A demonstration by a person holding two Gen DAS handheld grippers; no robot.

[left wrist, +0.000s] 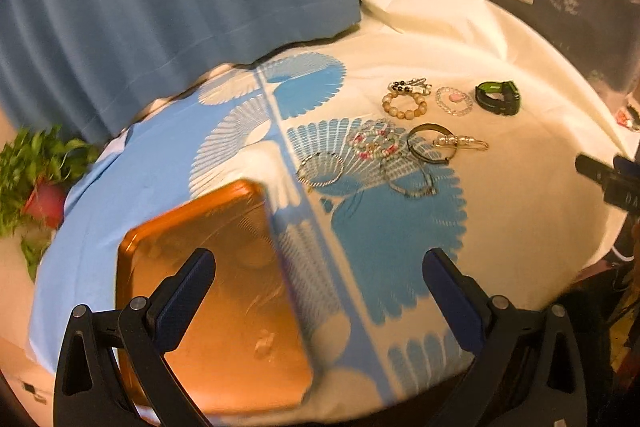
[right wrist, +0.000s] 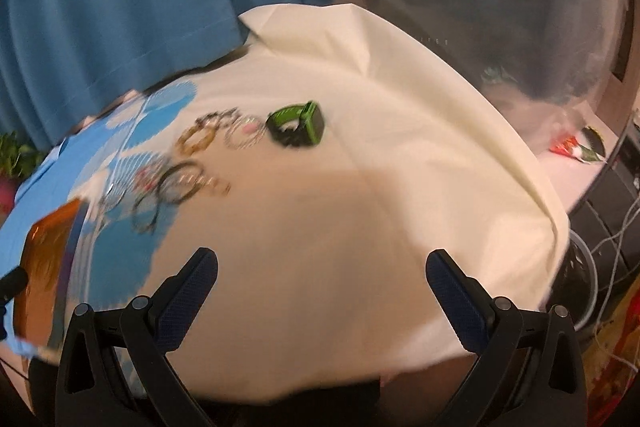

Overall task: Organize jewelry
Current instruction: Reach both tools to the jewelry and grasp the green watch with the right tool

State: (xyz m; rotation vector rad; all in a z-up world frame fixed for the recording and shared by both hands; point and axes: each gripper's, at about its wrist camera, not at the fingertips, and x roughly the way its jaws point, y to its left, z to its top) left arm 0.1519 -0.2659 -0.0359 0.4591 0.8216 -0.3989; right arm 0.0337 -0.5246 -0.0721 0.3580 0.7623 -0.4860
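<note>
Status: barely begun, by the look of things. Nothing lifted, nothing sorted.

Orange tray (left wrist: 208,299): lower left of the left wrist view, under the left claw (left wrist: 320,267); apparently empty (blur and glare make the floor hard to read).

Left claw: spread wide, nothing between the fingers, poised above the tray's right edge and the blue-and-white patterned cloth (left wrist: 384,235).

Right claw (right wrist: 322,267): likewise wide open and empty, over bare cream cloth (right wrist: 360,167), well apart from the jewelry.

Jewelry, all loose on the surface, upper right of centre in the left wrist view:
- beige bead bracelet (left wrist: 405,103), with a small dark-beaded piece touching its top;
- clear crystal bracelet (left wrist: 454,101) with a pink centre, just beside it;
- green-and-black watch (left wrist: 499,97), farthest right;
- dark bangle (left wrist: 429,143) with a pearl hair clip (left wrist: 460,143) lying across it;
- pink-and-white beaded bracelet (left wrist: 374,143);
- thin silver bangle (left wrist: 321,169) and a second thin bangle (left wrist: 412,181), nearest the tray.

Remaining: every piece, presumably into the tray.

View differences: left wrist view alone resolves individual pieces, most of the tray, and a potted plant (left wrist: 32,167) at far left. Right wrist view smears the jewelry into a blur at centre left (only the watch (right wrist: 298,125) reads clearly) and shows just a sliver of the tray (right wrist: 48,251), but alone shows the cables (right wrist: 612,227) at the right edge.
</note>
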